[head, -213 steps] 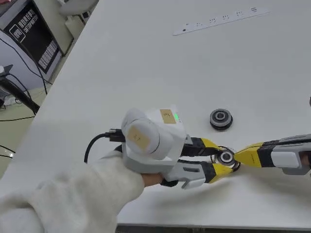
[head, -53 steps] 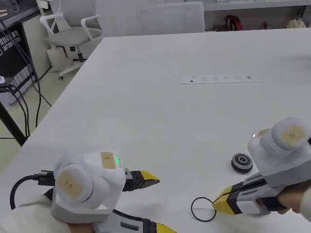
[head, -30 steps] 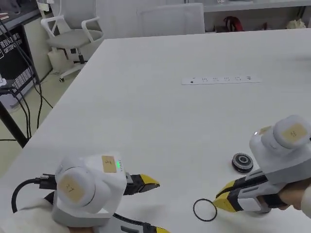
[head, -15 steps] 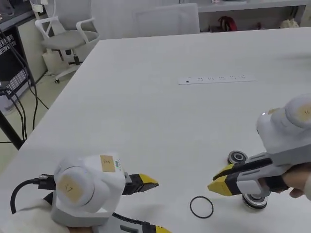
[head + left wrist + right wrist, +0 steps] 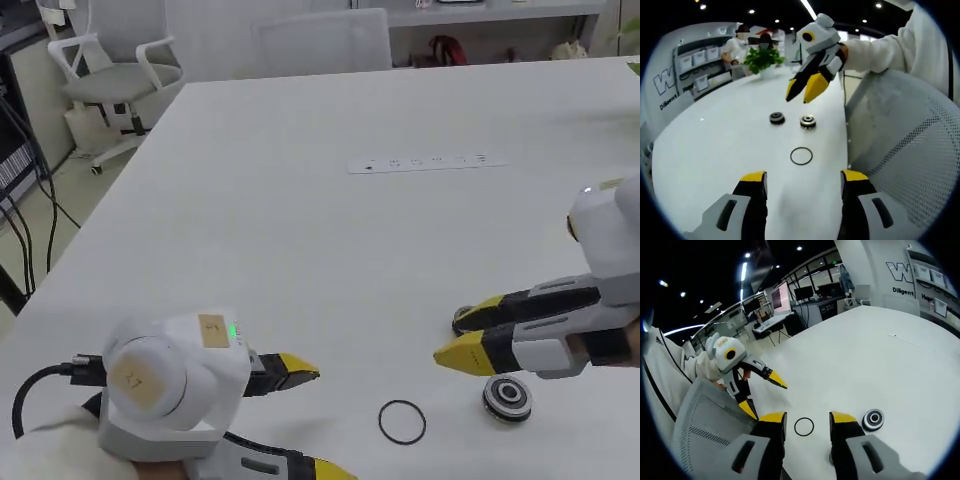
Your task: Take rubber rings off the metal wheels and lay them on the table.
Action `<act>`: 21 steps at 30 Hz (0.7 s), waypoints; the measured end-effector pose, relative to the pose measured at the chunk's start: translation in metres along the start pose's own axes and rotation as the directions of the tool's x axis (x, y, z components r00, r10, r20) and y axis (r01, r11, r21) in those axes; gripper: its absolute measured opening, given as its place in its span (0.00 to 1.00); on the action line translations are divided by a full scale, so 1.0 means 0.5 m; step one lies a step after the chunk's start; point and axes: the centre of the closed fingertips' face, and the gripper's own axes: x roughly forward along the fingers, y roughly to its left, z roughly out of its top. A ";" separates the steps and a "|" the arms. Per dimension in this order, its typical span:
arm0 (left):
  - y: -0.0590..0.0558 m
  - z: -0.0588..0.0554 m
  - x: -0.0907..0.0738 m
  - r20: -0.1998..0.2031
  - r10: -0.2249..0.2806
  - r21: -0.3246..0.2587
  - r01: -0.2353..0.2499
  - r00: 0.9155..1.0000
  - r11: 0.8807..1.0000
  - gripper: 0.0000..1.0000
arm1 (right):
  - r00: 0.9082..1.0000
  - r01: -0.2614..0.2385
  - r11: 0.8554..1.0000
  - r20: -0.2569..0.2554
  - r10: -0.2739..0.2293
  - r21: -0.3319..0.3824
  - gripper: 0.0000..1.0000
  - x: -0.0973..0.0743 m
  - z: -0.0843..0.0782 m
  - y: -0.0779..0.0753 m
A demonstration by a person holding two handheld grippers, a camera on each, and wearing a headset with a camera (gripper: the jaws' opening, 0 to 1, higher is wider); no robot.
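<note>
my left gripper [image 5: 325,420] spread, empty | my right gripper [image 5: 450,337] spread, empty; over metal wheel [image 5: 507,396] | rubber ring [image 5: 402,421] flat on table [image 5: 300,230]

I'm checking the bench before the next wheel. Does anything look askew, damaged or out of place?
Nothing stands out. The rubber ring lies flat on the table. A metal wheel near it and a second wheel also lie flat, apart from the ring. The left tool and right tool are open and empty.
</note>
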 end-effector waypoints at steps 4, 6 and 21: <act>-0.004 0.001 0.000 -0.001 0.002 0.002 -0.002 1.000 1.000 0.60 | 0.999 0.005 0.999 0.034 -0.004 -0.033 0.36 -0.019 0.023 0.002; -0.005 0.003 -0.001 0.000 0.007 0.000 -0.007 1.000 1.000 0.60 | 0.999 0.007 0.999 0.038 -0.005 -0.049 0.38 -0.029 0.029 0.002; -0.029 0.051 -0.004 0.043 0.040 -0.055 -0.038 0.998 0.998 0.61 | 0.998 0.003 0.986 0.069 0.009 -0.166 0.54 -0.107 0.055 -0.012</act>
